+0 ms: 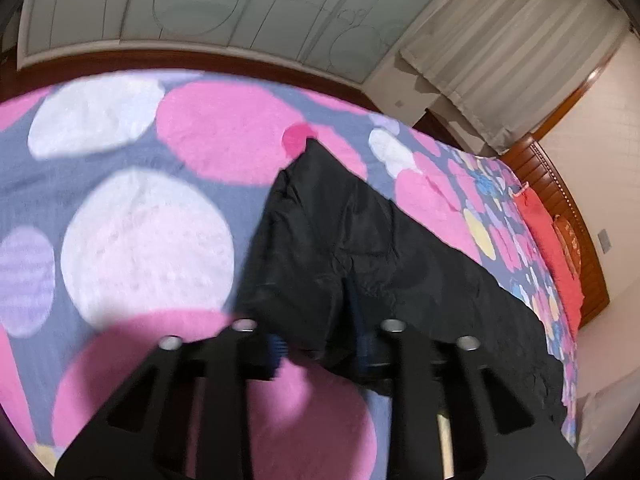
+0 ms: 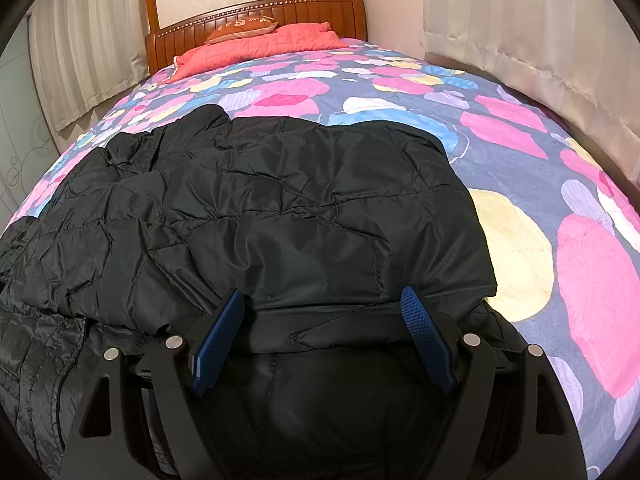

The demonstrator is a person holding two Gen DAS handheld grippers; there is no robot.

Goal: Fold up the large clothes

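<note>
The left gripper (image 1: pixel 320 350) fills the bottom of its own view. Its 2 blue pads are drawn close together with a bunched edge of the black jacket (image 1: pixel 360 240) between them. The picture is smeared, but they look clamped on that fabric. From the pads the jacket runs up toward the middle of the frame and off to the lower right. It lies across the spotted bedspread (image 1: pixel 152 240), which fills the left half. This looks like a pinch on 1 near corner or hem edge, the sort of hold that lets a bulky padded layer be lifted or dragged over itself.

In the right wrist view, the right gripper (image 2: pixel 324 340) sits at bottom centre with its 2 pads spread wide. They stand on either side of a hem band at the jacket's near edge and do not visibly squeeze it. The quilted body spreads from there up to mid-frame and over to the left edge, where it is rumpled. On the right it ends in a cleaner border against a yellow spot on the bedspread. The red blanket (image 2: pixel 256 46) and the wooden headboard (image 2: pixel 256 14) are well apart from it, at the top.

I judge that the fold is at an early stage. The jacket lies mostly flat and spread out, the left tool has a grip, and the right one is placed to take the other part of the same edge so both ends can rise together. The slick, puffy shell may slip from a shallow pinch.
</note>
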